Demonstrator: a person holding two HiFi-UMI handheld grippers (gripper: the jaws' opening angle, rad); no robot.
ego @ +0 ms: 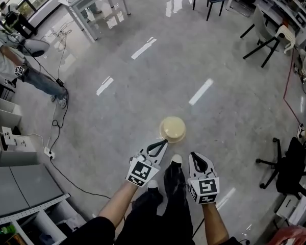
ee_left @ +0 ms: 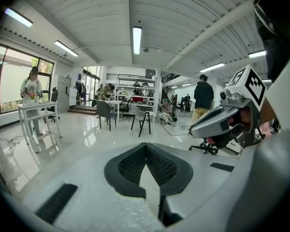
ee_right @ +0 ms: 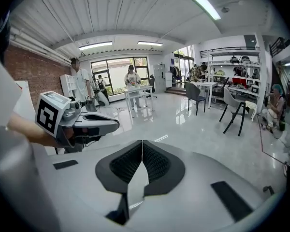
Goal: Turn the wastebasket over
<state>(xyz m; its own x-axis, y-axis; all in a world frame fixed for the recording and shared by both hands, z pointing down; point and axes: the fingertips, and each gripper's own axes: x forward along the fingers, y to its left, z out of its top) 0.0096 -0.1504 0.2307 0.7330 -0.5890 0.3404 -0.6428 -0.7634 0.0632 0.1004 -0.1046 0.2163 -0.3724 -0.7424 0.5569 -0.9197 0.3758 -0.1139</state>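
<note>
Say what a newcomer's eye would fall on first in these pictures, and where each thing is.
A cream wastebasket sits alone on the glossy grey floor, in the middle of the head view. Just below it in that view are the left gripper and the right gripper, both shut and empty, each with a black-and-white marker cube. A black office chair stands at the right edge.

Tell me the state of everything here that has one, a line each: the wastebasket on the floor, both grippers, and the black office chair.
wastebasket: standing on the floor, seemingly bottom up, touched by neither gripper.
left gripper: shut, empty, just short of the wastebasket.
right gripper: shut, empty, short of the wastebasket.
black office chair: upright, unoccupied.
</note>
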